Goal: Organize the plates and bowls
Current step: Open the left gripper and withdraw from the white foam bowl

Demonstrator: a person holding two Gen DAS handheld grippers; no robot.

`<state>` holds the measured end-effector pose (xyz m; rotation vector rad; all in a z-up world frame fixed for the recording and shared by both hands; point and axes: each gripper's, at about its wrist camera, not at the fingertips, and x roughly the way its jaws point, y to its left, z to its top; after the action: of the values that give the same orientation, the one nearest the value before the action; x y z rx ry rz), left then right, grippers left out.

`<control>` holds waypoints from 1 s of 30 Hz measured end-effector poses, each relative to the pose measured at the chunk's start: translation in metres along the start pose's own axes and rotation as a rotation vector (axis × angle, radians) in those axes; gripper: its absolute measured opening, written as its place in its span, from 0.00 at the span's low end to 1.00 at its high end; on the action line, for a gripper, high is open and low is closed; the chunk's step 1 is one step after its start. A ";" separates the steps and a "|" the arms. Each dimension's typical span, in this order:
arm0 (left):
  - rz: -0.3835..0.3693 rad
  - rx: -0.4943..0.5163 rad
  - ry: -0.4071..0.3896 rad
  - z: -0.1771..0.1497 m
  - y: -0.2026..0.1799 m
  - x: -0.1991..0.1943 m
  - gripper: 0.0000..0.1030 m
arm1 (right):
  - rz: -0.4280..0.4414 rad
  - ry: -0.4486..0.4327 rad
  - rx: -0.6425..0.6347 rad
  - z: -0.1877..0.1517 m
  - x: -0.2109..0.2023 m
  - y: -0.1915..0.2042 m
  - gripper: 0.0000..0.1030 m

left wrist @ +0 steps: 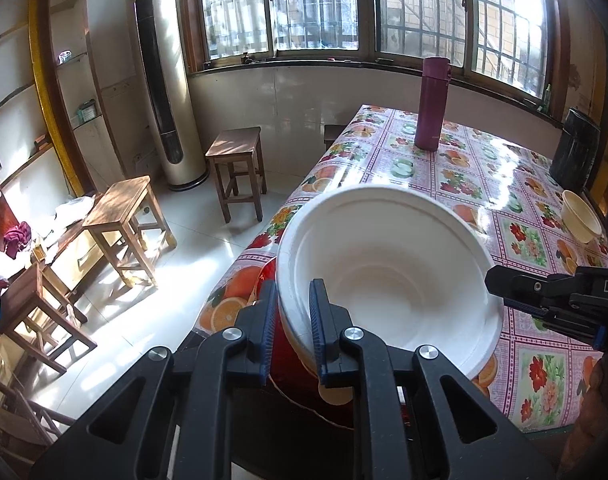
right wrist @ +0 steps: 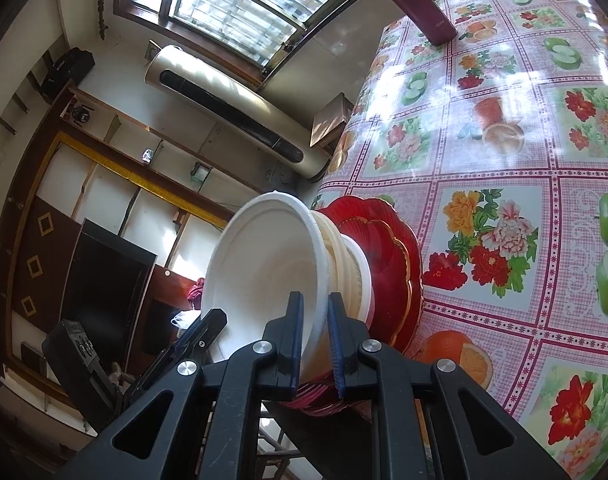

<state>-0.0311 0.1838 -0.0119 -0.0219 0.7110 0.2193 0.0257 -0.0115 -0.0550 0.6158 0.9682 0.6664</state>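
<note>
Gripping opposite rims of a white foam bowl (left wrist: 388, 276) | left gripper (left wrist: 290, 328) at 7 o'clock, right gripper (right wrist: 315, 340) at 3 o'clock, both narrowly clamped | nested bowls atop red scalloped plates (right wrist: 388, 256) | floral oilcloth table (left wrist: 504, 184) | maroon flask (left wrist: 431, 104) at 12 o'clock.

The white bowl (left wrist: 388, 264) looks like matt, smooth plastic, and the red plate (right wrist: 388, 248) under the stack is glossy with a gold rim. The tabletop (right wrist: 504, 160) has a shiny plastic cloth; the stools (left wrist: 124, 224) are bare wood.
</note>
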 end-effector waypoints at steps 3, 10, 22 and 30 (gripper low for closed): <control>0.030 0.000 -0.014 -0.001 0.003 -0.003 0.21 | 0.003 -0.003 0.014 0.000 -0.002 -0.002 0.24; 0.193 0.040 -0.160 0.001 0.005 -0.024 0.78 | 0.003 -0.031 0.037 0.004 -0.013 -0.012 0.30; 0.224 0.064 -0.286 0.028 -0.014 -0.049 0.86 | 0.019 -0.081 0.118 0.014 -0.047 -0.040 0.66; 0.109 0.117 -0.355 0.050 -0.070 -0.065 1.00 | -0.002 -0.179 0.129 0.025 -0.094 -0.060 1.00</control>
<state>-0.0325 0.1074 0.0646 0.1645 0.3705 0.2773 0.0238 -0.1246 -0.0384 0.7753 0.8490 0.5401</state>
